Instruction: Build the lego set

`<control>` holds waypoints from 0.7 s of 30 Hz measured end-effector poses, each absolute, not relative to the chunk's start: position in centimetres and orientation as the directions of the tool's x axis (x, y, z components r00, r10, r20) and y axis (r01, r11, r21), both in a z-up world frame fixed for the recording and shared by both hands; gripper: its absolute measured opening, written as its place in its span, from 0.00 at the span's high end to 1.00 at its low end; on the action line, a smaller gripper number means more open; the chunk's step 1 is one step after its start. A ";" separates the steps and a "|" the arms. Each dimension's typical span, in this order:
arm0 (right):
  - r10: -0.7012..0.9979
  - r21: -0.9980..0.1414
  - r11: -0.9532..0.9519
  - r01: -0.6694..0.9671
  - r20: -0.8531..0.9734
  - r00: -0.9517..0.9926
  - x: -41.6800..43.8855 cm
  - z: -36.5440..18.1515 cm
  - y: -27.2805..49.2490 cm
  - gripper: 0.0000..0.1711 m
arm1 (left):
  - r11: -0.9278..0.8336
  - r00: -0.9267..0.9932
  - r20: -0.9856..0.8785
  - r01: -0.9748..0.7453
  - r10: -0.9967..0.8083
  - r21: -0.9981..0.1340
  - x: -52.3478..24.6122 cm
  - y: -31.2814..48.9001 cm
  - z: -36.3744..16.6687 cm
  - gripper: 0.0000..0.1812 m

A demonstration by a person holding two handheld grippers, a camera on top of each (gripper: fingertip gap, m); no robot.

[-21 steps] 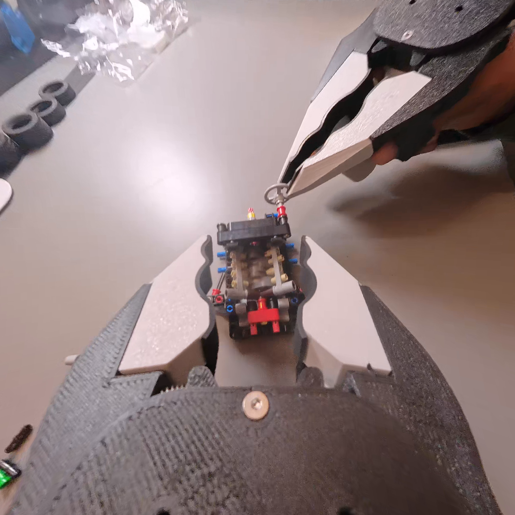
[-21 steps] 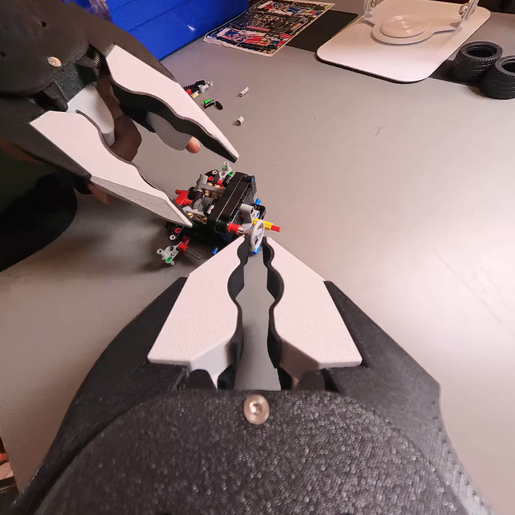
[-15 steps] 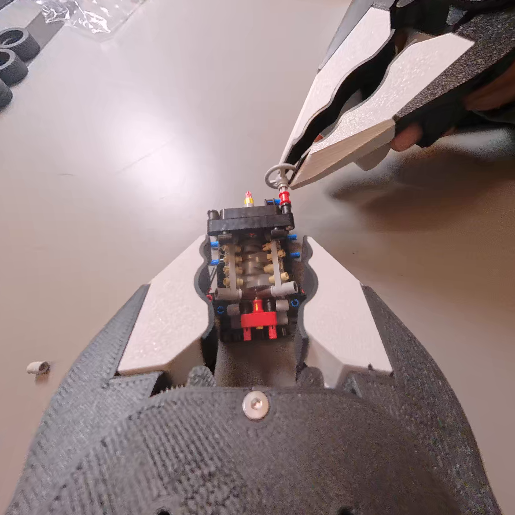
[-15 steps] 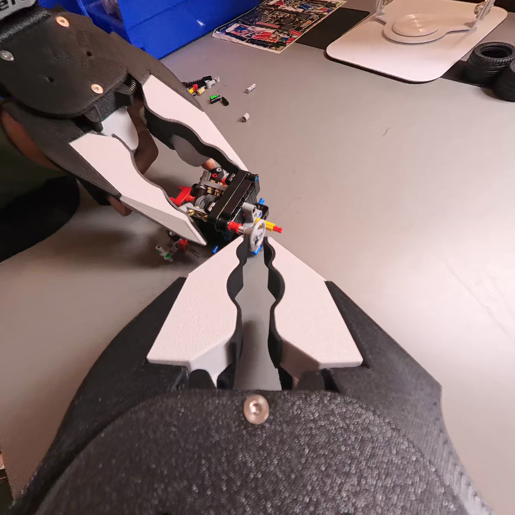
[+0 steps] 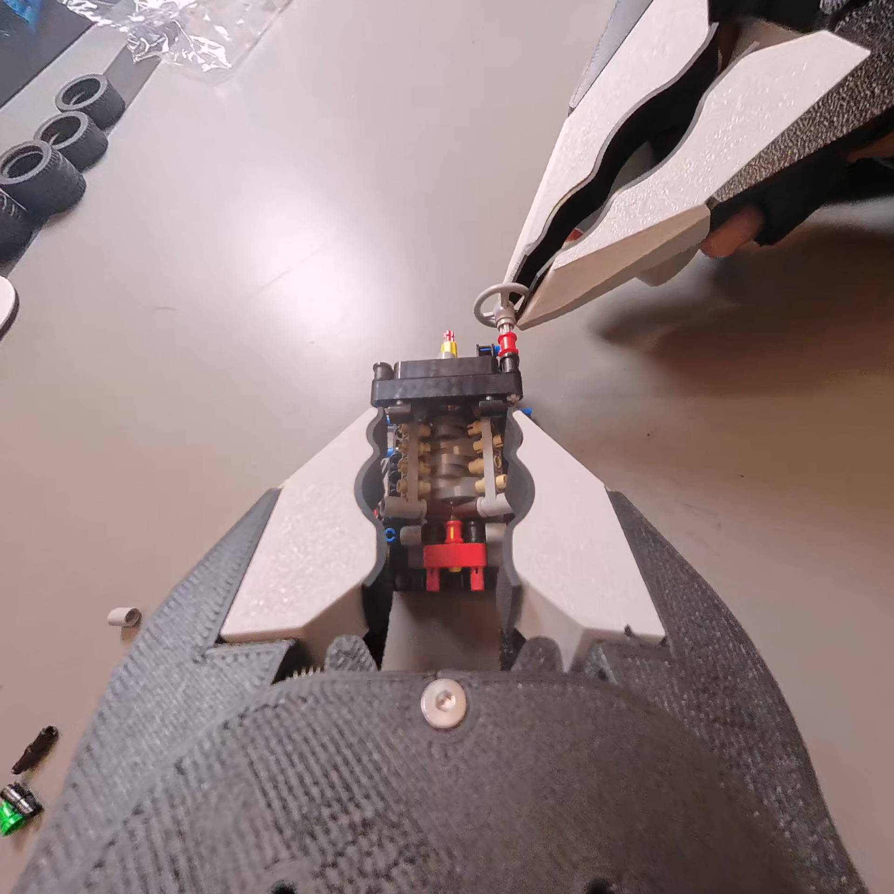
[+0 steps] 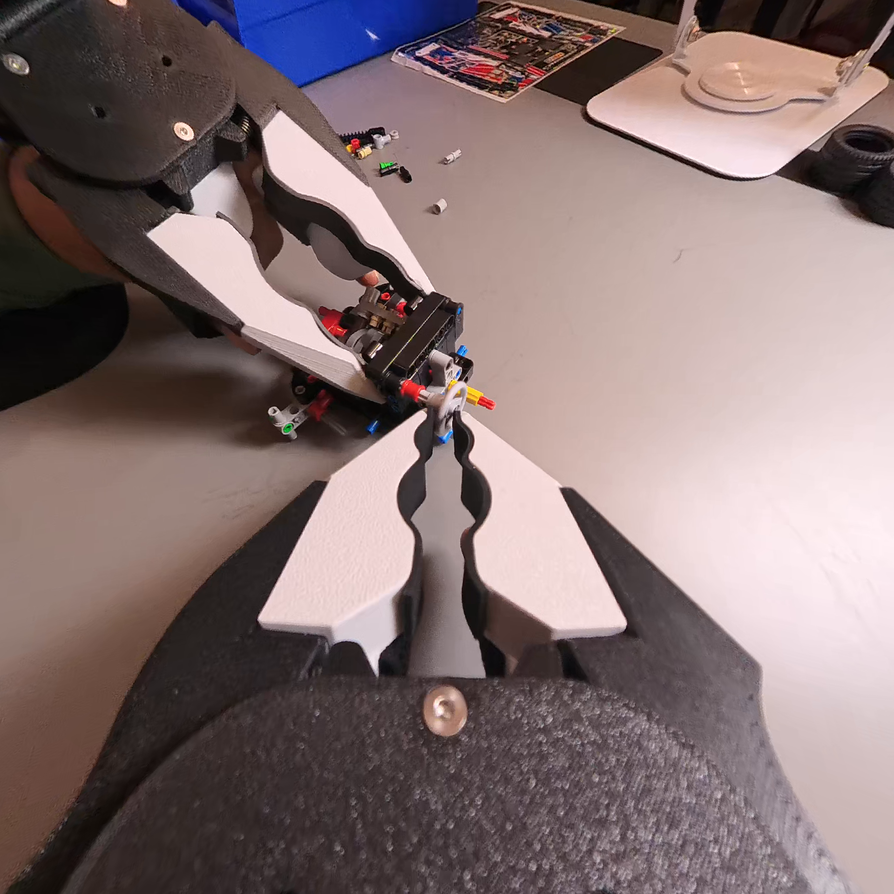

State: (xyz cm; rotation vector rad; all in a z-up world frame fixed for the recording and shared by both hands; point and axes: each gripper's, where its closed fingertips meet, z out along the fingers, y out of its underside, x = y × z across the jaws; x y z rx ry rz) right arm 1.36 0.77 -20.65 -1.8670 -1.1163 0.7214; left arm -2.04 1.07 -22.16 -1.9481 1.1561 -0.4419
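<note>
Now the left gripper clamps the lego engine block; the right gripper pinches its grey ring piece, mid-desk.

Lego assembly deeper between left tongs

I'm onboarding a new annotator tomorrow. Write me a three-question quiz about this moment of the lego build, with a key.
1. True or false: the left hand-held gripper clamps the lego assembly.
2. What does the right hand-held gripper pinch? A) grey ring piece B) tyre C) booklet
3. Fill in: the black tyres lie on the ____.

Key: 1 true. 2 A, the grey ring piece, at the assembly's end. 3 table.
</note>
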 end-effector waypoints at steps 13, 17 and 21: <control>0.886 -0.872 -0.282 0.400 -0.077 0.457 1.0 -20.7 0.9 0.97 | -0.251 0.522 -0.102 -0.562 -0.847 -0.788 -2.4 1.1 -22.2 0.74; 0.889 -0.870 -0.254 0.422 -0.038 0.457 1.0 -20.7 0.9 0.97 | -0.251 0.522 -0.103 -0.563 -0.847 -0.788 -2.4 1.1 -22.2 0.74; 0.889 -0.871 -0.236 0.431 -0.015 0.457 0.9 -20.7 0.9 0.97 | -0.255 0.523 -0.104 -0.568 -0.846 -0.782 -2.5 1.1 -22.2 0.74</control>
